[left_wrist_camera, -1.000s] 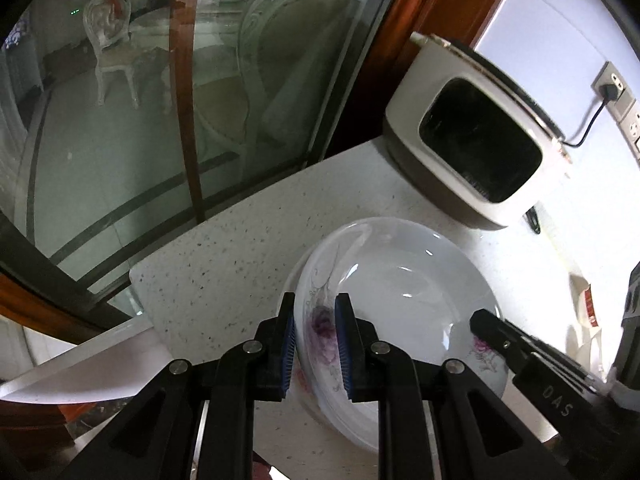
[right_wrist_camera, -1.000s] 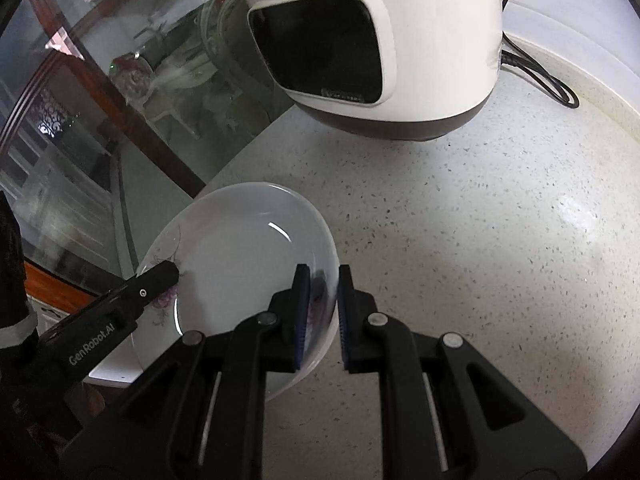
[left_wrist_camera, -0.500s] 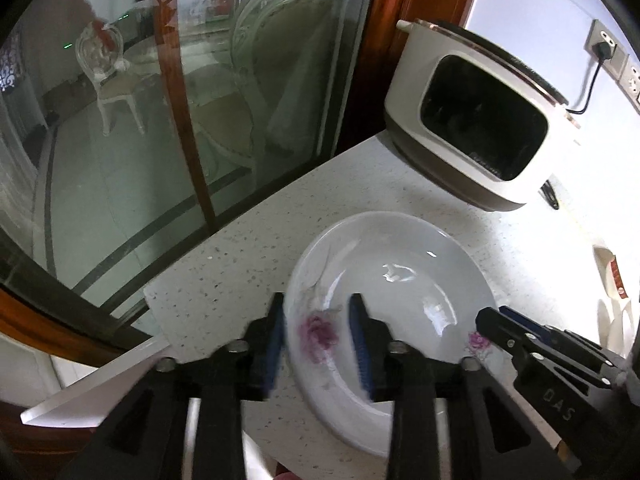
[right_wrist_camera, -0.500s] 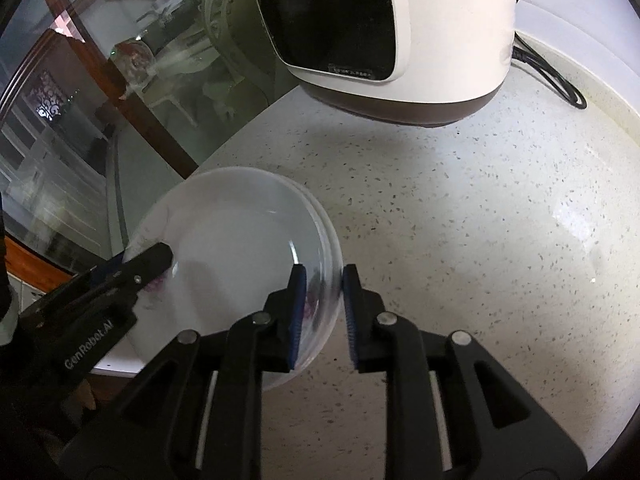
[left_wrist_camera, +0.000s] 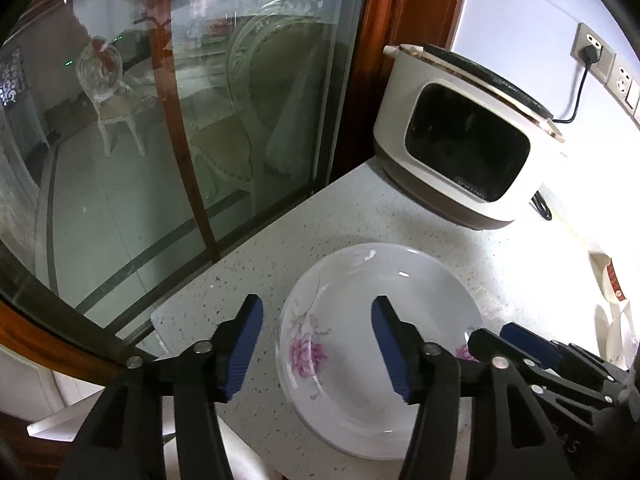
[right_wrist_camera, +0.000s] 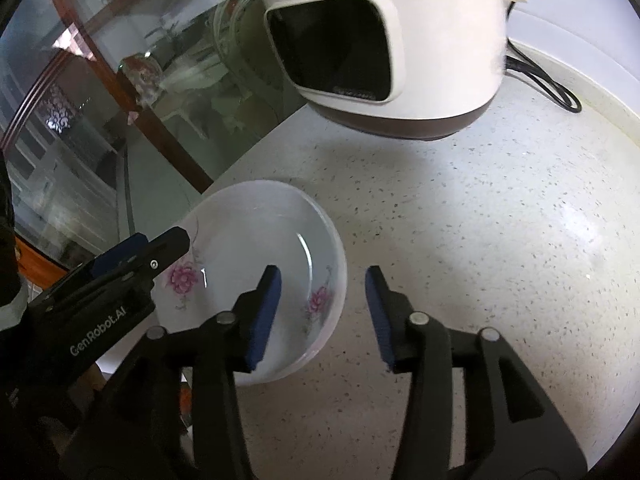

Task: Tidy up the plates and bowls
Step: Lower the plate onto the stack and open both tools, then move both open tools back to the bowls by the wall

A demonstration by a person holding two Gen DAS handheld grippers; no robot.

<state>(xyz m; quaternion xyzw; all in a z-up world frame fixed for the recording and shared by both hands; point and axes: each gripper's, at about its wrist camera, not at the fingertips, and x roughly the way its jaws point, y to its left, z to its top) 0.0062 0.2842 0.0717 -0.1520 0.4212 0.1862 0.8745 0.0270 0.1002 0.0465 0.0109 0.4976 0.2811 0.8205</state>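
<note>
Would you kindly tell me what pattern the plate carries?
White plate with pink flowers near its rim, clearest in the left wrist view.

R gripper [right_wrist_camera: 323, 312] opening astride floral bowl [right_wrist_camera: 256, 280] rim

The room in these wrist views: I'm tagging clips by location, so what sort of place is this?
Most likely a home kitchen. A speckled stone countertop holds a plugged-in rice cooker and a flowered plate, and a wall socket sits above. Through the glass door, dining chairs show.
</note>
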